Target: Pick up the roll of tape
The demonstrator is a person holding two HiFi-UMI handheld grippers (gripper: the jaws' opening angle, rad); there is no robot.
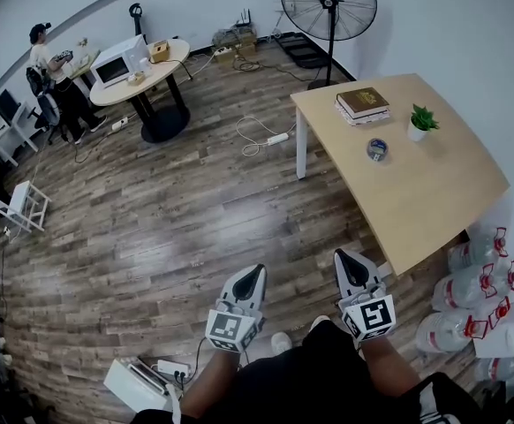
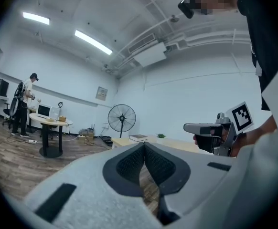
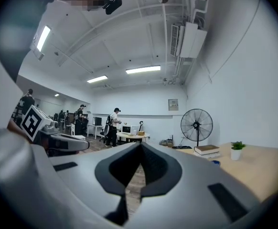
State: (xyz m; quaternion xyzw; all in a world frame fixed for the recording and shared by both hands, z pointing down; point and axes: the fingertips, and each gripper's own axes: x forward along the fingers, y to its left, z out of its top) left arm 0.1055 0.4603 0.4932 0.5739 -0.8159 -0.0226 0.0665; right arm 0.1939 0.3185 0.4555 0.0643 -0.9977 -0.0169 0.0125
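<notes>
The roll of tape [image 1: 377, 149], a small blue-grey ring, lies flat on the light wooden table [image 1: 434, 193] at the right, between a stack of books [image 1: 362, 104] and a potted plant [image 1: 420, 121]. In the right gripper view the tape [image 3: 216, 162] is only a small blue spot past the right jaw. Both grippers are held level over the floor, close to the person's body and well short of the table. My left gripper [image 1: 257, 270] is shut and empty, its tips touching. My right gripper [image 1: 341, 254] is also shut with nothing in it, near the table's front corner.
A standing fan [image 1: 328, 7] is behind the table. Several large water bottles [image 1: 478, 290] crowd the floor at the right. Cables and a power strip [image 1: 275, 138] lie on the wood floor. A round table [image 1: 142, 73] and a person at a desk [image 1: 49, 64] are far left.
</notes>
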